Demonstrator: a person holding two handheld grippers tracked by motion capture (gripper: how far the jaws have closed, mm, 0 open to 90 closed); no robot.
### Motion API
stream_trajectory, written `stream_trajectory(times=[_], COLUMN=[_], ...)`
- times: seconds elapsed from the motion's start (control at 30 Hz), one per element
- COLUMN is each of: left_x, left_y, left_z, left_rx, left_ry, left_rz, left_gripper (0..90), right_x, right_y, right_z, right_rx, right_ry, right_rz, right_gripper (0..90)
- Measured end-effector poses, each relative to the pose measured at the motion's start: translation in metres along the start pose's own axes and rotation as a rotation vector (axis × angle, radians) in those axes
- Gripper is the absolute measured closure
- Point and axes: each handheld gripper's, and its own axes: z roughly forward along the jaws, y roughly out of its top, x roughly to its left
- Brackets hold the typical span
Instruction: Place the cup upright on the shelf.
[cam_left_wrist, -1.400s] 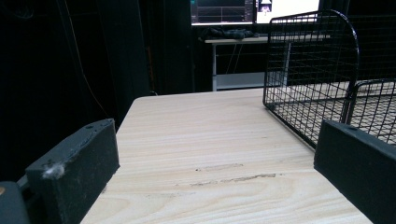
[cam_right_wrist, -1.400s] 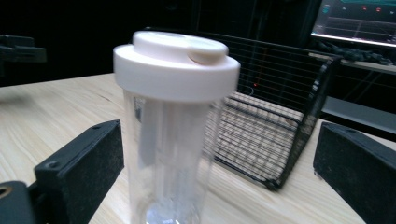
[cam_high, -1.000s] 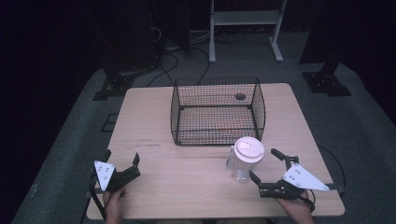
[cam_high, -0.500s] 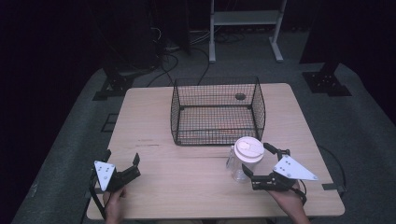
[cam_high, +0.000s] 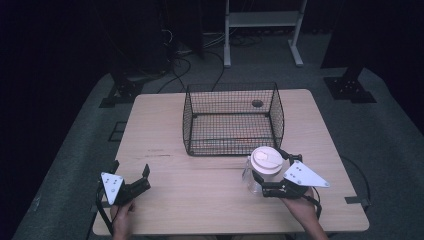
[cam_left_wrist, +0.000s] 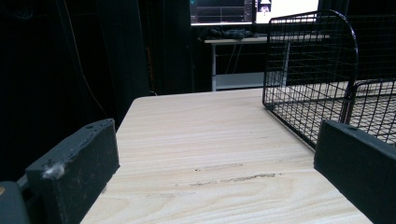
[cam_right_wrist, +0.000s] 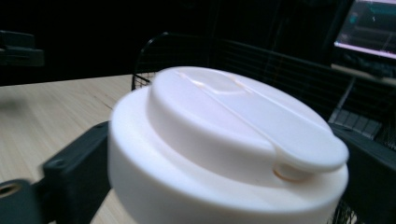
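Right gripper at a white-lidded jar, left gripper idle at the near left of the table.

The right gripper (cam_high: 267, 175) has its jaws spread on either side of the white lid (cam_right_wrist: 229, 135) of a clear jar (cam_high: 252, 177); whether they press on it I cannot tell. The jar stands upright near the table's (cam_high: 165, 135) near right, just in front of the black wire basket (cam_high: 232, 117). The basket sits at the middle far part of the table. The left gripper (cam_high: 131, 176) rests at the near left corner, jaws spread apart with only bare wood between them, well apart from the basket.
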Motion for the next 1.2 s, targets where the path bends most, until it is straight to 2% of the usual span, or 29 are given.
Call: stream_trajectory(times=[0.13,0.27,0.3,0.43,0.67,0.77,0.97,1.2], left_x=[0.0,0.0,0.0,0.0,0.0,0.0,0.0,0.0], left_y=[0.0,0.0,0.0,0.0,0.0,0.0,0.0,0.0], left_z=[0.0,0.0,0.0,0.0,0.0,0.0,0.0,0.0], left_rx=[0.001,0.001,0.0,-0.001,0.0,0.0,0.0,-0.002], left_ry=[-0.001,0.0,0.0,-0.002,-0.002,-0.001,0.0,0.0], left_rz=[0.002,0.001,0.002,0.001,0.002,0.001,0.0,-0.005], left_gripper=[0.0,0.0,0.0,0.0,0.0,0.0,0.0,0.0], right_x=[0.0,0.001,0.001,0.001,0.003,0.0,-0.003,-0.007], right_y=[0.001,0.004,0.006,0.014,0.033,0.047,0.065,0.09], right_z=[0.0,0.001,0.002,0.003,0.01,0.014,0.02,0.032], right_rx=[0.007,0.019,0.019,0.01,0.013,-0.006,-0.017,-0.033], right_ry=[-0.008,0.004,0.013,0.005,0.024,0.034,0.03,0.019], right_rz=[0.005,0.006,0.027,0.016,0.002,0.018,0.018,-0.004], right_gripper=[3.9,4.0,4.0,4.1,4.1,4.1,4.1,4.1])
